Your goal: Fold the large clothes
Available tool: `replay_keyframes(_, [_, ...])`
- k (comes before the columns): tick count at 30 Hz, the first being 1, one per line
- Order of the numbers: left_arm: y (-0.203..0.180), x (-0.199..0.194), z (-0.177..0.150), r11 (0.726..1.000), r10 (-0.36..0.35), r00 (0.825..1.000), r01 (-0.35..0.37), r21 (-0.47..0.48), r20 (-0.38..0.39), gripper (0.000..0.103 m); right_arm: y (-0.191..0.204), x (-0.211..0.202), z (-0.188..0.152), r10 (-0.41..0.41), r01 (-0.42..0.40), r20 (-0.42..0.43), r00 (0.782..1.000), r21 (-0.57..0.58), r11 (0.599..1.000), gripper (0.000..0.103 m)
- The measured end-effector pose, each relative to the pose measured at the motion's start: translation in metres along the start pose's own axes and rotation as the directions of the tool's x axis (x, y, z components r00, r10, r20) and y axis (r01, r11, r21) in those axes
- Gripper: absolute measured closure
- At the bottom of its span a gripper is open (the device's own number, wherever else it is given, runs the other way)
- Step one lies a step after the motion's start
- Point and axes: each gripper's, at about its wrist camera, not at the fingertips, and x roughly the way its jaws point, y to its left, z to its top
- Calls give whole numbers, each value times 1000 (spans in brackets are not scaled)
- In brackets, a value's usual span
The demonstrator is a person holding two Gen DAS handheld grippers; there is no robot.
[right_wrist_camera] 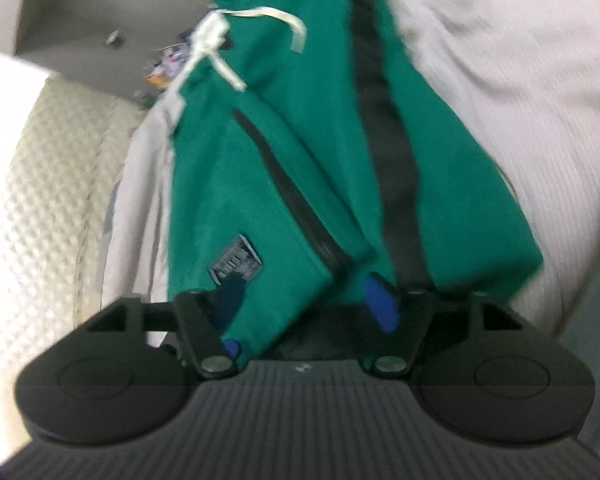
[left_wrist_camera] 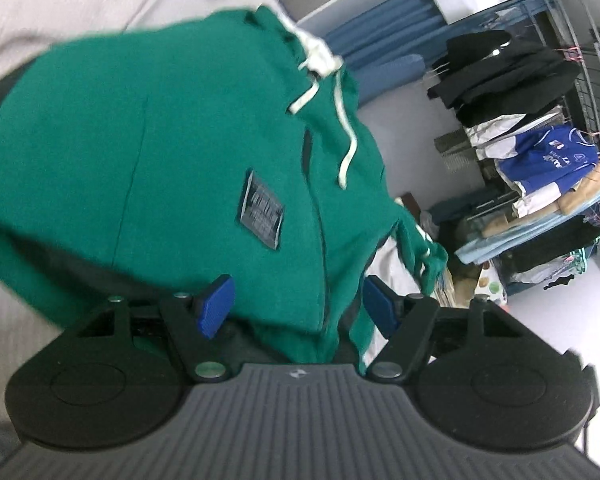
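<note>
Green jogging trousers (left_wrist_camera: 160,140) with a white drawstring (left_wrist_camera: 348,136), a grey sewn label (left_wrist_camera: 260,212) and a black side stripe (right_wrist_camera: 384,120) lie folded lengthwise on a pale sheet (right_wrist_camera: 520,80). My left gripper (left_wrist_camera: 299,306) hovers at the trousers' near edge. Its jaws stand wide, the cloth runs between the blue pads (left_wrist_camera: 216,306), and neither pad presses on it. My right gripper (right_wrist_camera: 306,304) is also wide open over the trousers (right_wrist_camera: 300,160), near the label (right_wrist_camera: 236,262). A fold of green cloth lies against its left finger, while the right pad (right_wrist_camera: 380,304) stands clear.
A loaded clothes rack (left_wrist_camera: 532,160) with black, blue and white garments stands to the right of the bed, beside blue curtains (left_wrist_camera: 380,40). In the right wrist view, a cream quilted surface (right_wrist_camera: 40,200) and a grey cabinet (right_wrist_camera: 100,20) border the sheet on the left.
</note>
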Motion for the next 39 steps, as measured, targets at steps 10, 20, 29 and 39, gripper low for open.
replay_keyframes(10, [44,20,-2,974,-29,997,11,-226,-75,25,-29,25,-1,-68,54,83,994,164,985,20])
replay_keyframes(20, [64,17,7,931,-101,994,105,-348,29,26,-27,-2,26,34,-72,275,961,128,989,52])
replay_keyframes(29, [61,4,10,936,-79,992,106,-335,95,52,-28,-32,59,45,-83,350,936,94,992,89])
replay_keyframes(39, [55,-3,12,935,-84,986,128,-329,144,63,-33,-24,35,34,-55,135,990,152,987,21])
